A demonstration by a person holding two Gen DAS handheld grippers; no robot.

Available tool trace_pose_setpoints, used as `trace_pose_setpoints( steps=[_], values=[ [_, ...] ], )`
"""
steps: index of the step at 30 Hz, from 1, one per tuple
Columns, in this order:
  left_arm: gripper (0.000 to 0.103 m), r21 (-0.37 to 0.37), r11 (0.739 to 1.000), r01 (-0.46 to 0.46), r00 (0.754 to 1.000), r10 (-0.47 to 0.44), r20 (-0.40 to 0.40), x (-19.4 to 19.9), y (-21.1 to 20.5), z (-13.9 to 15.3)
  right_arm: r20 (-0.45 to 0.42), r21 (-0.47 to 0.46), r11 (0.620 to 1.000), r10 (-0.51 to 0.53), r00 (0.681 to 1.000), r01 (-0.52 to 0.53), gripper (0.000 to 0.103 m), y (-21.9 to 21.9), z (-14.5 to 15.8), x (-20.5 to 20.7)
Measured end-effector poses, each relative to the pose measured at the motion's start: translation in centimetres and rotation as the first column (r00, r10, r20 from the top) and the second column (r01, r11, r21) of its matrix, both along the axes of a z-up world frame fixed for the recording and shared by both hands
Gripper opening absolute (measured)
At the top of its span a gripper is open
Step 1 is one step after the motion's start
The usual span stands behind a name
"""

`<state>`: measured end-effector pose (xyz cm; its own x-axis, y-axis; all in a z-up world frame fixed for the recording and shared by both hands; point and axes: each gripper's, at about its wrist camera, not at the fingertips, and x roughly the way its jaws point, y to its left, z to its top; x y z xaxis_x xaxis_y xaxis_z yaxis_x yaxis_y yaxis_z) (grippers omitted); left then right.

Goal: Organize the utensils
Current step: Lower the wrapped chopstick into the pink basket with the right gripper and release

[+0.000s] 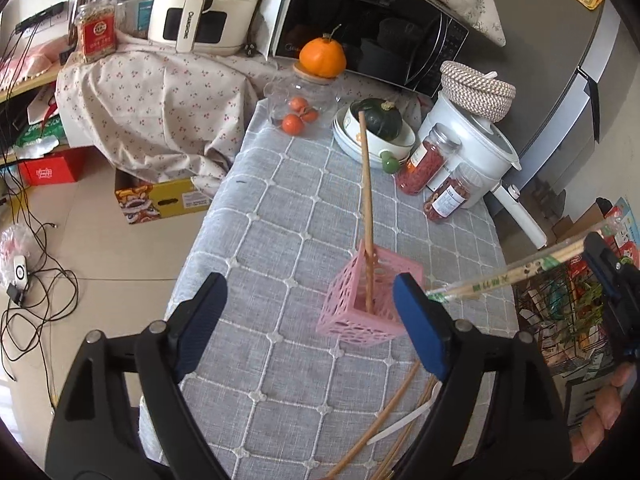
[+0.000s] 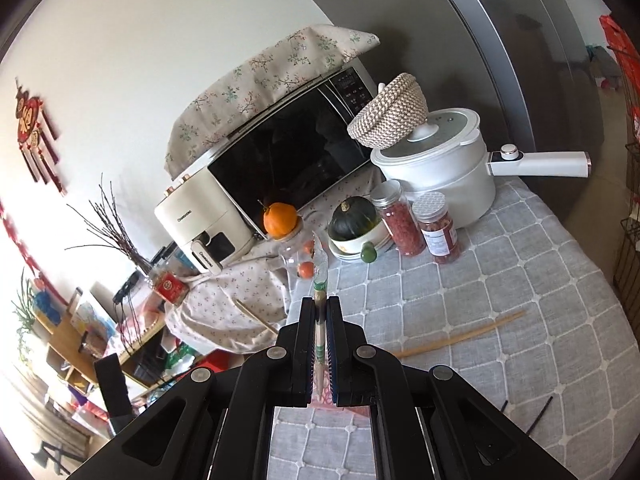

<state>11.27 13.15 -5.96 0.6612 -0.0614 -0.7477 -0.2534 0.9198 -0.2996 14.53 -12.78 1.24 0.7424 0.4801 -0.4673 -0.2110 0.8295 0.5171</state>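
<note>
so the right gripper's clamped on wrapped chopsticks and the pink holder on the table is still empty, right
Not empty: the left wrist view shows the pink holder already has a wooden chopstick standing in it. The right gripper is indeed clamped on wrapped chopsticks.

The table (image 1: 280,208) wears a grey cloth stitched in white squares. Just ahead of the left gripper (image 1: 310,328), by its right finger, a pink holder (image 1: 372,304) stands on the cloth with one chopstick (image 1: 366,184) upright in it. Under that finger, loose chopsticks (image 1: 384,420) lie flat. At the far end sit a glass jar (image 1: 302,110), stacked bowls (image 1: 376,144), two red-filled jars (image 1: 426,160) and a white pot (image 1: 476,152). Ahead and to the right of the right gripper (image 2: 320,344), another chopstick pair (image 2: 460,334) lies on the cloth, and two thin black strips (image 2: 536,416) lie further right.
</note>
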Motion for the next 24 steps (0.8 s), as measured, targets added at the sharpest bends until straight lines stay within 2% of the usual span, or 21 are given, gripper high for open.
trace_pose_setpoints(
  steps=[9,17,24],
  values=[
    [0.085,0.059,0.998,0.013,0.999,-0.010,-0.043,-0.5,0.7,-1.8,0.012,-0.059,0.998,-0.013,1.000,0.014,0.005,3.4,-3.4,2.6],
    [0.085,0.085,0.996,0.030,0.999,-0.026,-0.047,-0.6,0.6,-2.1,-0.067,-0.125,0.992,0.014,0.998,-0.023,0.006,6.5,-7.2,4.5],
    [0.085,0.105,0.992,0.072,0.996,-0.067,-0.053,-0.4,-0.7,-2.3,-0.090,-0.114,0.993,0.001,0.996,-0.011,0.010,5.9,-7.7,4.8]
  ],
)
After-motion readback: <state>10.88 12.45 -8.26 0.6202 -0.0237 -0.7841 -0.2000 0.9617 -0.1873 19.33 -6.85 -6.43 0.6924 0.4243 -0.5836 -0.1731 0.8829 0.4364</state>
